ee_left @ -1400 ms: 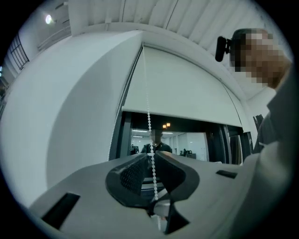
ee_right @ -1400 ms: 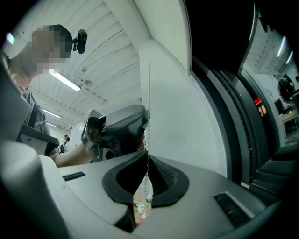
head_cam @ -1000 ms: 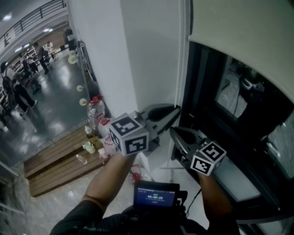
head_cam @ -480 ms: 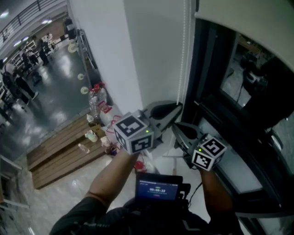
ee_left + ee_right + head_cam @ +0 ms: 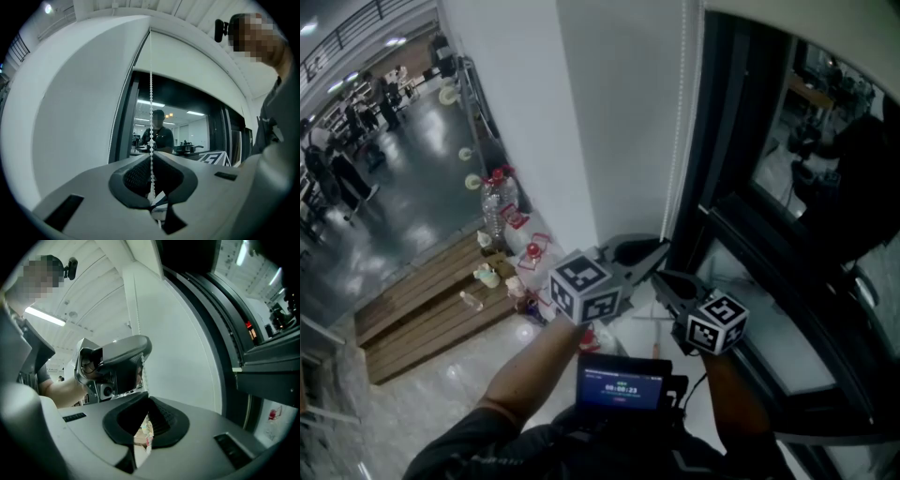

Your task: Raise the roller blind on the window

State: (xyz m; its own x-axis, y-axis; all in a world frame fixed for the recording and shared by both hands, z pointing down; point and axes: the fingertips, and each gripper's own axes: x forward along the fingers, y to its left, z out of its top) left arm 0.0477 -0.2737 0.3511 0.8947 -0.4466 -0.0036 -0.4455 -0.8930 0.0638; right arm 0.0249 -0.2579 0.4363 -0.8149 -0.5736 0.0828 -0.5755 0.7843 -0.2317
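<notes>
Roller blind (image 5: 862, 28): bottom edge high, far right.
Your left gripper (image 5: 661, 246): squeezed onto bead chain (image 5: 682, 112).
Your right gripper (image 5: 659, 277): squeezed onto it, just nearer.
Room: wall (image 5: 619, 112) left, window frame (image 5: 722, 141) right.

The room is being lit dimly by ceiling lights (image 5: 44, 316), and their glow is being bounced off the shiny floor (image 5: 403, 202). The window glass (image 5: 825, 187) is being left dark, with reflections in it. In both gripper views the edges are being bent round and darkened. The bead cord (image 5: 151, 108) is being shown sharp and white.
</notes>
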